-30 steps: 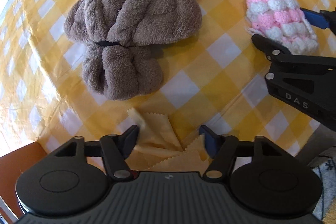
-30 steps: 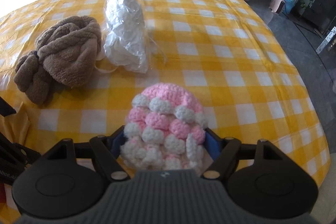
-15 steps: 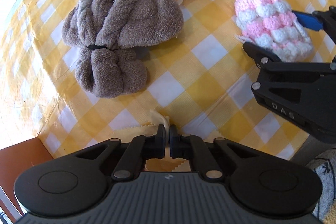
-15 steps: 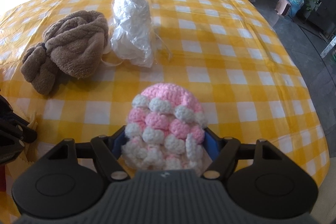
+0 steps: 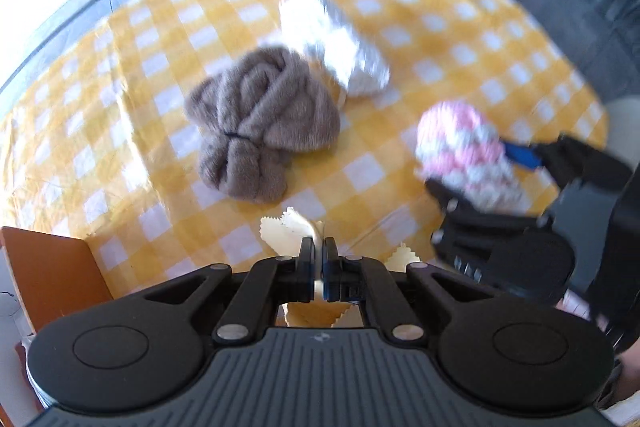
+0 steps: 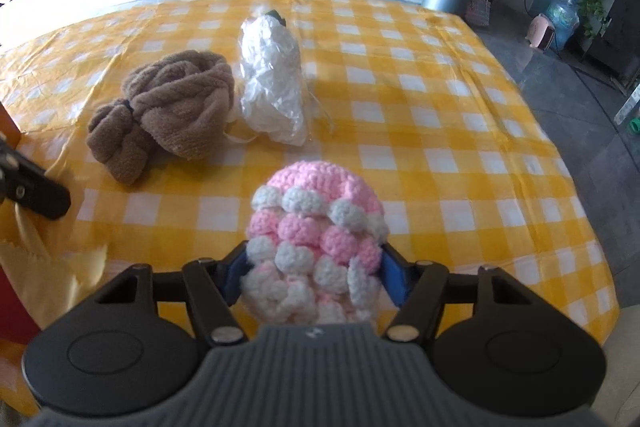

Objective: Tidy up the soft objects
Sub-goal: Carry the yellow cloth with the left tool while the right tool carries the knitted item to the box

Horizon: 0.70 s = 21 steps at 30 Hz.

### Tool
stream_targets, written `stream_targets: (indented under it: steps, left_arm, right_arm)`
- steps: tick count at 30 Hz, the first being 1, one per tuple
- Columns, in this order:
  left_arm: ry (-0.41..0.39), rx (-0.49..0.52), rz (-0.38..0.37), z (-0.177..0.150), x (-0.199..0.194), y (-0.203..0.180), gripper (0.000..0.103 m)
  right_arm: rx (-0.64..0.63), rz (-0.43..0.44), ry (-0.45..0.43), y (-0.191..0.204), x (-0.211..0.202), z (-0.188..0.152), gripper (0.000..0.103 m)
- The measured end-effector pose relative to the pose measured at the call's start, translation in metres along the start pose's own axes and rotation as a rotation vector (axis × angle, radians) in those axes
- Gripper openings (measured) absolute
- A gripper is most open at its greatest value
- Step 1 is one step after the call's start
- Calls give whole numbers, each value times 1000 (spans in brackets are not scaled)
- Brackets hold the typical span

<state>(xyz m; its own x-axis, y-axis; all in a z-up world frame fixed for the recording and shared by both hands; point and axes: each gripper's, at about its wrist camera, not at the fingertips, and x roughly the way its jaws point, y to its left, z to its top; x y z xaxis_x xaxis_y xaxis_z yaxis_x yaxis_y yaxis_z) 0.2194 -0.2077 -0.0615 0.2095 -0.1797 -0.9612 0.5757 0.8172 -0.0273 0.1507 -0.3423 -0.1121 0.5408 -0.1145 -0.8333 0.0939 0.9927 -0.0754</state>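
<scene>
fingers of the left gripper [image 5: 319,247] pinch a pale yellow cloth [image 5: 294,225]; the right gripper [image 6: 314,273] clamps the pink-and-white crochet piece [image 6: 316,227] above the checked tablecloth [image 6: 440,131].

Bright daylight throughout; the left wrist view is motion-blurred, the right sharp, both fisheye-bent at the edges.

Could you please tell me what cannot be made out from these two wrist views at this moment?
- Left wrist view: motion blur smears the white plastic bag and brown towel.
- Left wrist view: most of the yellow cloth is hidden behind the left gripper.
- Right wrist view: the crochet hat's lower end is hidden by the right gripper.
- Right wrist view: whatever is inside the bag is hidden by its crumpled plastic.
</scene>
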Motion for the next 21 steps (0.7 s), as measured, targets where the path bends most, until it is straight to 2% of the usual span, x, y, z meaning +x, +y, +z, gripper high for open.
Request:
stream_targets:
  steps: [4,8,13,17,19,21]
  left_arm:
    - [-204,-86,50,-15,-62,1,3]
    - [-360,-174,51,-42,-116,29,4]
    - [-540,-289,128,-98,-177,70,4]
    - [-637,-388,162,-147,-208,105,4]
    - [-671,-440,224,-167,-216,118,4]
    - [-684,-479,301,-183,-216,130,4]
  right_arm:
    - [-16,31,-125,12,-47,9,65]
    - [-22,39,-258,36,-97,26,65]
    - [-47,196,-437,80,-157,35,65]
    - [-116,318,-459,133,-181,39,65]
    - [-171,360,-448,165,-185,40,65]
    - [-234,357,-430,200,-184,40,65]
